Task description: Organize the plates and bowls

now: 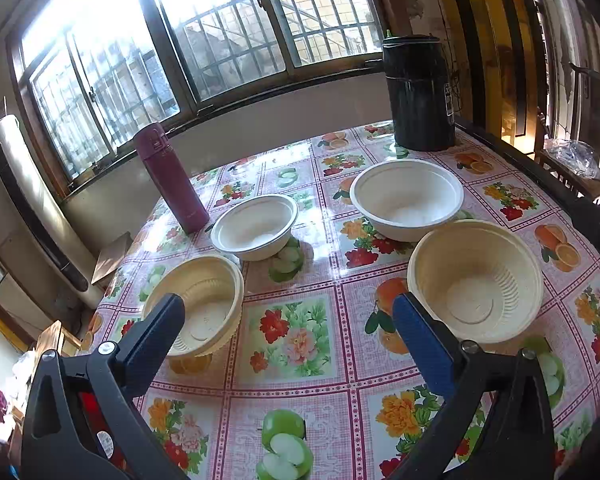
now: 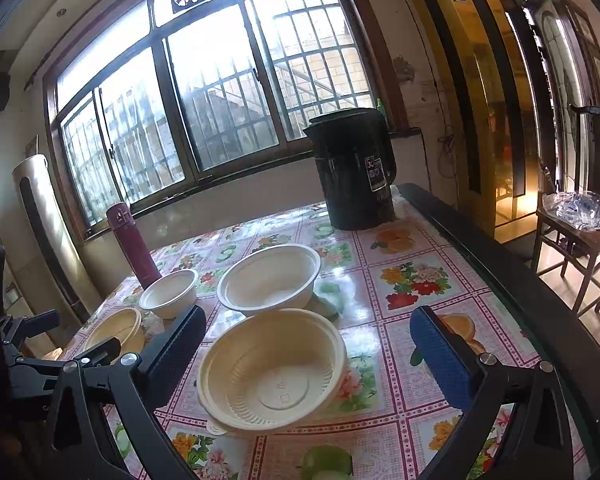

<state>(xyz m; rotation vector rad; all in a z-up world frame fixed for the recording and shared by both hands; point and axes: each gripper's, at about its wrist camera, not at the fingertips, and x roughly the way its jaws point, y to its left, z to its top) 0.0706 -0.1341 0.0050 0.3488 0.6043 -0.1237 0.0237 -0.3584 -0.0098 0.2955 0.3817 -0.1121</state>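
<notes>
Four empty bowls on a floral worktop (image 1: 300, 340): small cream bowl (image 1: 204, 304), small white bowl (image 1: 256, 226), large white bowl (image 1: 406, 198), large cream bowl (image 2: 272, 372). Behind, maroon flask (image 1: 170, 178) and black kettle (image 2: 354, 168). Left gripper (image 1: 288, 324) and right gripper (image 2: 308, 340) above, jaws spread wide, holding nothing.
</notes>
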